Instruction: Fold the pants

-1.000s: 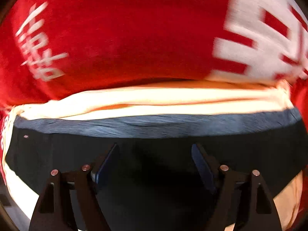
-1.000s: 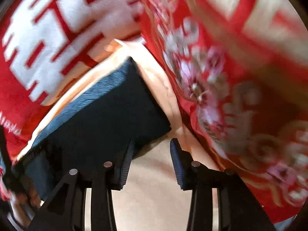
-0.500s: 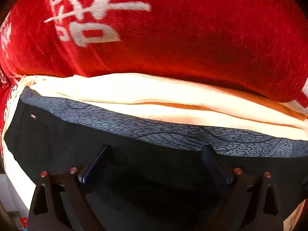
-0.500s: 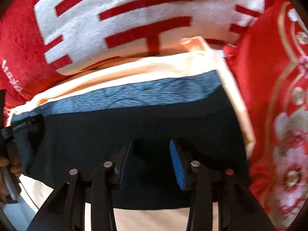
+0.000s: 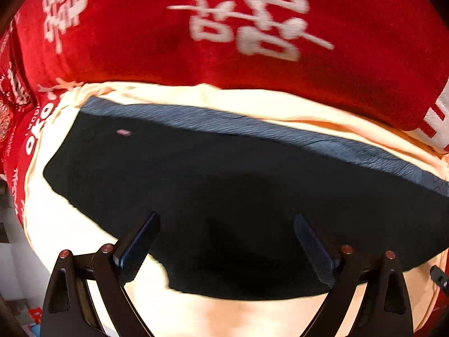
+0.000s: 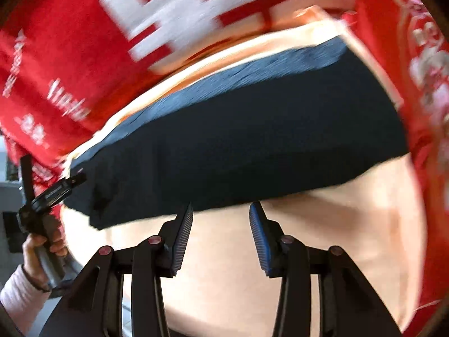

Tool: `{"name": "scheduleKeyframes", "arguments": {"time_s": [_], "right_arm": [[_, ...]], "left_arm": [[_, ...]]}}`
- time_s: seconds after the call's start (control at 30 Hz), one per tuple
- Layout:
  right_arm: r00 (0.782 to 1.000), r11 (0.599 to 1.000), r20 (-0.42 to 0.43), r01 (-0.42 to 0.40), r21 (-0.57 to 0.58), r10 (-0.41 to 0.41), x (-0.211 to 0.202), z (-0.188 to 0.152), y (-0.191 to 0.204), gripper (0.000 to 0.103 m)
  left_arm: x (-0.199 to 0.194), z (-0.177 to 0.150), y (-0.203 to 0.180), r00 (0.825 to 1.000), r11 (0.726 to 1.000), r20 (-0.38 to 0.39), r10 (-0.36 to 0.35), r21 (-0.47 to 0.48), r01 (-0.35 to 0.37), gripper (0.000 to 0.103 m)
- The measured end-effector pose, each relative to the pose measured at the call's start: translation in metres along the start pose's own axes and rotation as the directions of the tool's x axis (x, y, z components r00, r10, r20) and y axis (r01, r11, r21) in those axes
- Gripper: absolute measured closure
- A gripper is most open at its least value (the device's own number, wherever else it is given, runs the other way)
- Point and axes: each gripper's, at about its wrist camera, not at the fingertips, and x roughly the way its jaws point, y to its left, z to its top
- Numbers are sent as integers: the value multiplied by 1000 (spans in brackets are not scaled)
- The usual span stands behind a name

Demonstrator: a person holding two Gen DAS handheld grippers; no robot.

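The dark navy pants [image 5: 224, 168] lie folded into a long flat band on a cream cloth [image 5: 252, 317], with a grey-blue strip [image 5: 252, 129] along their far edge. My left gripper [image 5: 226, 216] hangs wide open over the near edge of the pants, toward their left end, with nothing pinched. In the right wrist view the pants [image 6: 252, 129] run slantwise. My right gripper [image 6: 221, 206] hovers just short of their near edge, above the cream cloth [image 6: 224, 280]. Its jaws stand partly apart and are opening a little, with nothing between them.
A red blanket with white characters [image 5: 224, 56] rises behind the pants. More red patterned fabric [image 6: 421, 98] lies to the right. A person's hand [image 6: 36, 245] with a pale sleeve holds the other tool at the pants' left end. Floor and clutter show at bottom left [image 5: 16, 280].
The left gripper slid along the pants to their left end and its jaws spread wider. The right gripper swung from the pants' right corner over them, then back to their near edge.
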Motion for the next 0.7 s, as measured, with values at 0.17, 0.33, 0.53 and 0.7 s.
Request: {"name": "scheduleKeyframes", "arguments": {"time_s": [0.17, 0.33, 0.53, 0.7], "right_arm": [[994, 995, -49, -96, -16, 95, 48, -22, 75, 57], [979, 982, -74, -187, 11, 188, 88, -53, 143, 57], [952, 952, -77, -289, 102, 298, 158, -75, 210, 57], [944, 937, -44, -318, 142, 327, 193, -76, 235, 57]], "left_arm": [[20, -2, 51, 1000, 999, 10, 17, 35, -17, 5], [31, 0, 99, 1000, 995, 14, 15, 99, -16, 5], [57, 5, 152, 1000, 993, -3, 16, 120, -16, 5], [84, 6, 180, 999, 989, -9, 36, 145, -34, 5]]}}
